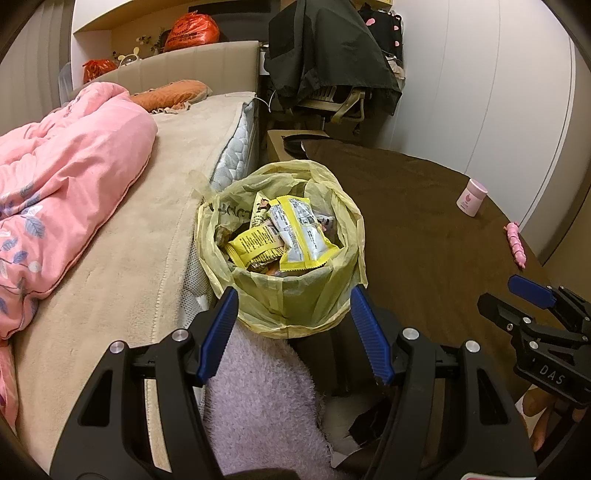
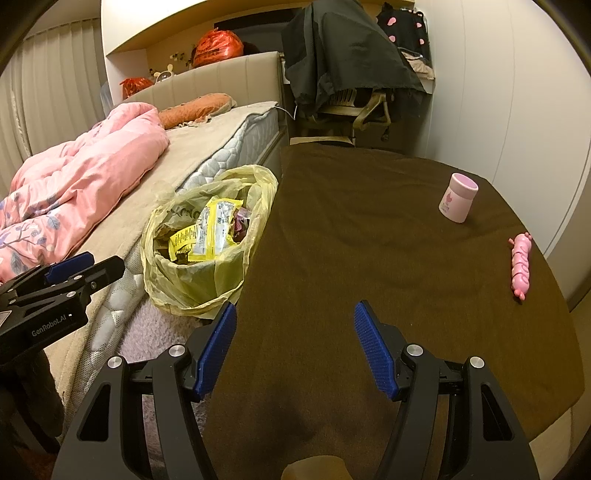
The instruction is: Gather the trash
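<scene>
A trash bin lined with a yellow bag (image 1: pixel 295 295) stands between the bed and the table, and shows in the right wrist view (image 2: pixel 192 280) too. It holds yellow snack wrappers (image 1: pixel 295 236). My left gripper (image 1: pixel 293 299) is open and empty, just in front of the bin's near rim. My right gripper (image 2: pixel 295 314) is open and empty above the brown table (image 2: pixel 369 258). A pink sausage-like packet (image 2: pixel 521 264) and a pink jar (image 2: pixel 458 197) lie at the table's right side. The right gripper also shows in the left wrist view (image 1: pixel 532 295).
A bed (image 1: pixel 140 236) with a pink quilt (image 1: pixel 66 177) lies at left. A lilac fluffy rug (image 1: pixel 258 398) lies below the bin. A chair draped with dark clothes (image 1: pixel 325 55) stands behind the table. Orange bags (image 1: pixel 192 31) sit on the headboard shelf.
</scene>
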A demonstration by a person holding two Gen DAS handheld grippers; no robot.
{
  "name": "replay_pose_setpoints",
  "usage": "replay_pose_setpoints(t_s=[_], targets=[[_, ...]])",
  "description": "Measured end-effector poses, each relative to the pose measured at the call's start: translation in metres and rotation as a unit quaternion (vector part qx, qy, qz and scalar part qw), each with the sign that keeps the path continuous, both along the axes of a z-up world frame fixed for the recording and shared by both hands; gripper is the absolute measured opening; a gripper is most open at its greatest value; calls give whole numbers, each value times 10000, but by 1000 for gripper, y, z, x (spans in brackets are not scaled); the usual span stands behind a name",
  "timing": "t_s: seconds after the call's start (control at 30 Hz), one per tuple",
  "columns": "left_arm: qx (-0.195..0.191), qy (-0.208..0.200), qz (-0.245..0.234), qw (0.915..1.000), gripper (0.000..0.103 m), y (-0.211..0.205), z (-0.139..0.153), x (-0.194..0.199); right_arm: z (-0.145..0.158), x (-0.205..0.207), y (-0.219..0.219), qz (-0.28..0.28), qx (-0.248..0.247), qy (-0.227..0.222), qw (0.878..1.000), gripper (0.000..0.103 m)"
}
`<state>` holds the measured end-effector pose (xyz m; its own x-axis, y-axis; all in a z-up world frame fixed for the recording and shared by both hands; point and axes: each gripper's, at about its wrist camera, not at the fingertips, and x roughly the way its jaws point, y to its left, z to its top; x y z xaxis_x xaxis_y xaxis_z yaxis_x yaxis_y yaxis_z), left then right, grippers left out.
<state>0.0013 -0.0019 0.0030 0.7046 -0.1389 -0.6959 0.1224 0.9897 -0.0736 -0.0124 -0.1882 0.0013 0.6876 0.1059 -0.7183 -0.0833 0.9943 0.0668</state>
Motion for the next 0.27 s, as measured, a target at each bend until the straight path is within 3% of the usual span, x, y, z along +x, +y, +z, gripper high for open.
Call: replay_pose_setpoints(t_s=[0.27], targets=[[25, 178, -126, 9998, 58, -23, -1, 12, -5, 7, -23, -184, -32, -15, 9998, 62]])
